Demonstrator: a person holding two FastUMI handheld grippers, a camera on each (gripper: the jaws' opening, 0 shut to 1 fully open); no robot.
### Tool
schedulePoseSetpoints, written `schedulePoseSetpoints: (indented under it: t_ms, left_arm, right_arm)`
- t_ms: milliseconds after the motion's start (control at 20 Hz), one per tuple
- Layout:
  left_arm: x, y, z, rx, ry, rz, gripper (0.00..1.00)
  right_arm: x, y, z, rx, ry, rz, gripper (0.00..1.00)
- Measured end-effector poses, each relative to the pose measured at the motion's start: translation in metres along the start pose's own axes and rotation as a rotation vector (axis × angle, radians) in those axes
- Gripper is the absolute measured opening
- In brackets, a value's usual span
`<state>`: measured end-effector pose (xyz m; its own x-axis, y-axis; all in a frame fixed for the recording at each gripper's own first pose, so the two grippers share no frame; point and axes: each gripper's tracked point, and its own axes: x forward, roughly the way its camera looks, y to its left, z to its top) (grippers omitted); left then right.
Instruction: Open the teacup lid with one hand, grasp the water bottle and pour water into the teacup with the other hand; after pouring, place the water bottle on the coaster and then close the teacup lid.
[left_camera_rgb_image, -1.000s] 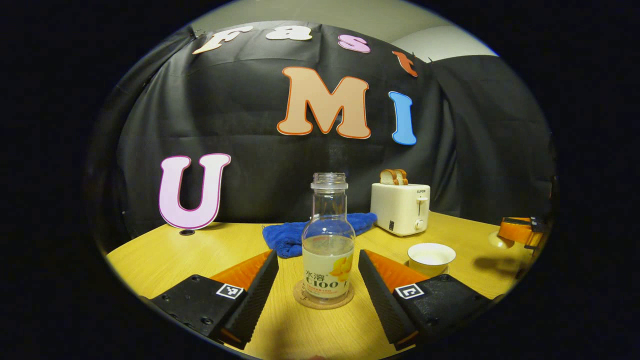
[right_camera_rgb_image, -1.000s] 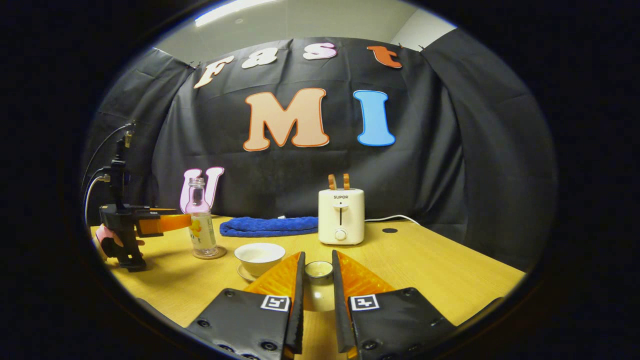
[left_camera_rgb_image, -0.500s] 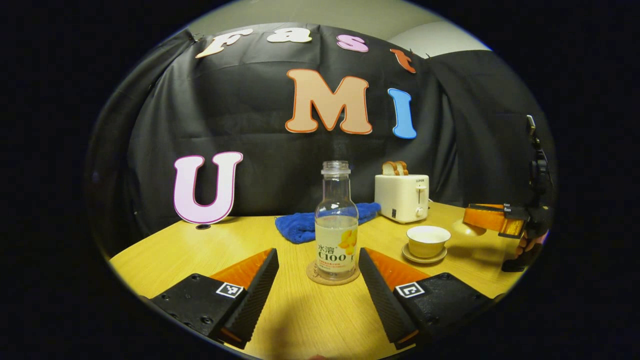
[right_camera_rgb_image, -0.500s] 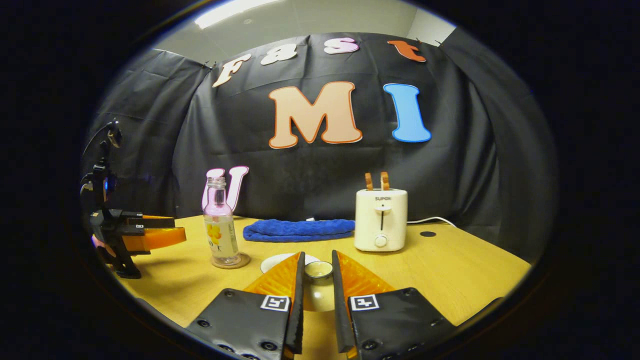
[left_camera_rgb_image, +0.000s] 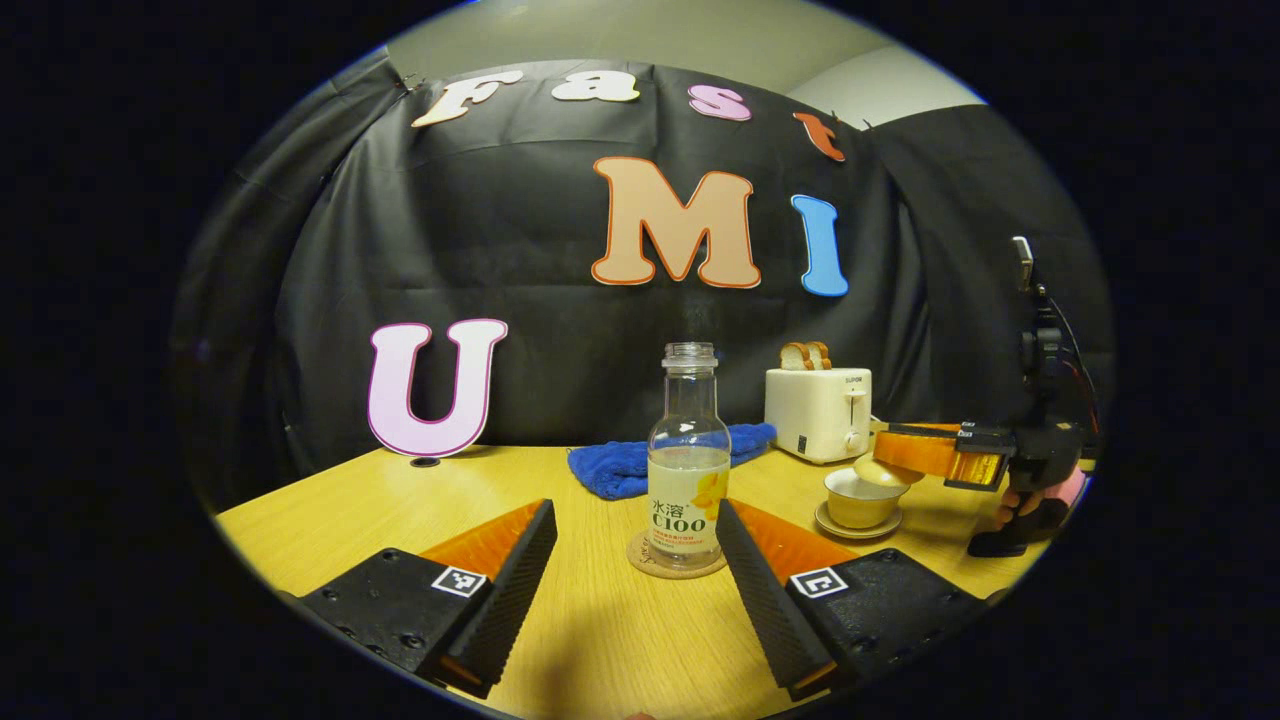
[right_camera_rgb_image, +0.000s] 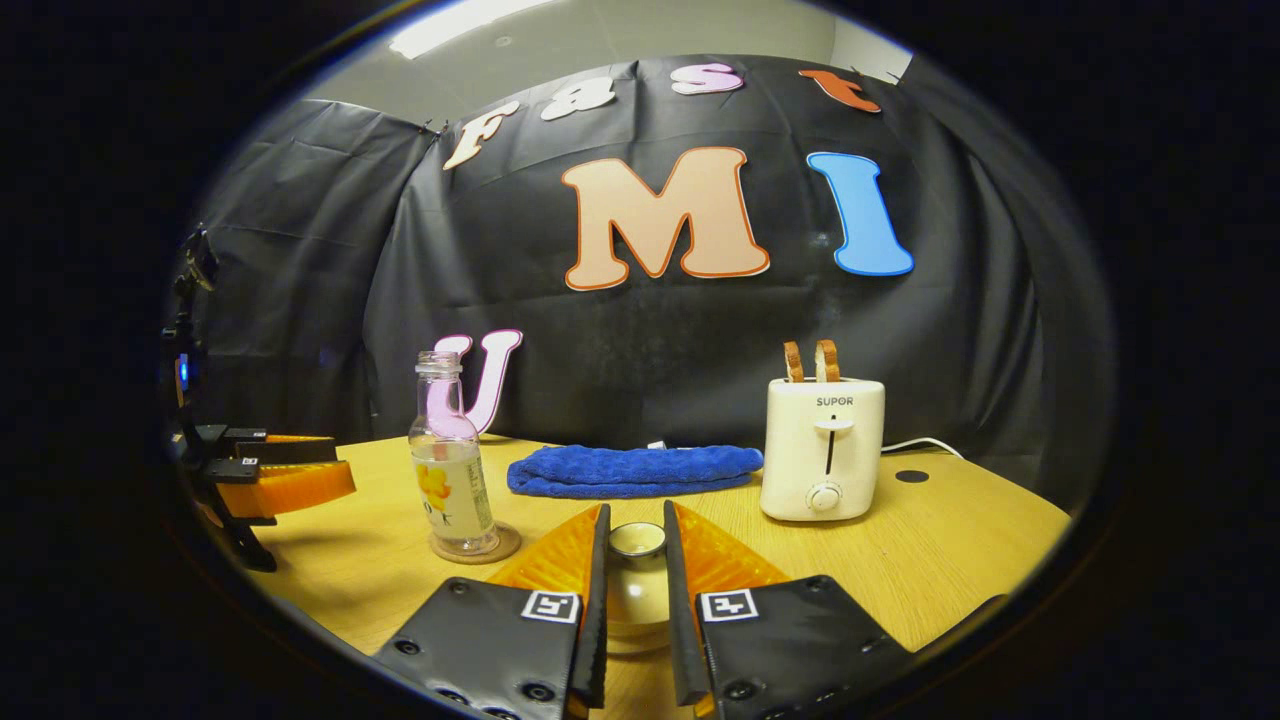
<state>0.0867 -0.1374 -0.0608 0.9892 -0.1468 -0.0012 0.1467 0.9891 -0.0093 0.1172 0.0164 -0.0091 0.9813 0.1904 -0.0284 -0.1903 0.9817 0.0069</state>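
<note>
While drawn narrow at the bottom centre of the right gripper view, pinched the lid (right_camera_rgb_image: 637, 548) by its knob, both fingers of the right gripper (right_camera_rgb_image: 635, 512) pressing on it. Looked like glazed ceramic: light, hard, slick, quick to chip. Judged that small knob the only sensible hold, with little margin for a slip.

Picked out the same pair at the right of the left gripper view, poised just above the cup (left_camera_rgb_image: 858, 497) and not seated on it. Sat the cup squarely on its saucer (left_camera_rgb_image: 858, 523). Could not tell how much water lay inside.

Switched to the left gripper (left_camera_rgb_image: 635, 510): spread wide across the bottom of the frame, holding nothing. Framed the bottle (left_camera_rgb_image: 688, 470) dead centre, ahead of both fingers and touched by neither. Stood upright on the coaster (left_camera_rgb_image: 676, 563), uncapped, part full. Could not tell glass from stiff plastic; either way smooth-walled, rigid, weighted low by the water. Would have favoured the broad labelled belly for a grip, not the thin neck. Flagged the open mouth as a risk: any bump or tilt meant a spill.

Noted a toaster (left_camera_rgb_image: 818, 412) and a blue cloth (left_camera_rgb_image: 625, 468) well behind, clear of the action. Reckoned the bottle was home and the lid's lowering the step in hand, needing a level, gentle drop onto a fragile rim.
</note>
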Motion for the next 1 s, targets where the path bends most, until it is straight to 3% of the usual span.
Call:
schedulePoseSetpoints:
  t_ms: [400, 550, 650, 750, 850, 900, 1000]
  left_arm:
    - [-0.003, -0.001, 0.001, -0.002, -0.002, 0.009, 0.94]
    - [-0.004, 0.0, 0.001, -0.002, -0.001, 0.008, 0.94]
    - [-0.003, -0.001, 0.001, -0.002, -0.001, 0.009, 0.94]
    - [-0.003, -0.001, 0.001, -0.002, -0.001, 0.008, 0.94]
    - [-0.003, -0.002, 0.002, -0.003, -0.001, 0.004, 0.94]
    - [-0.004, -0.002, 0.0, -0.003, -0.001, 0.003, 0.94]
    - [-0.003, -0.002, 0.001, -0.003, -0.002, 0.003, 0.94]
  right_arm:
    - [0.016, 0.006, -0.023, -0.008, 0.151, 0.039, 0.3]
    - [0.016, 0.006, -0.023, 0.007, 0.151, 0.044, 0.29]
    - [0.017, 0.008, -0.024, 0.005, 0.151, 0.052, 0.34]
    - [0.015, 0.011, -0.022, -0.006, 0.144, 0.068, 0.44]
    - [0.013, 0.01, -0.021, -0.015, 0.136, 0.067, 0.67]
    - [0.013, 0.01, -0.02, -0.011, 0.13, 0.067, 0.62]
    - [0.01, 0.009, -0.016, -0.001, 0.107, 0.063, 0.83]
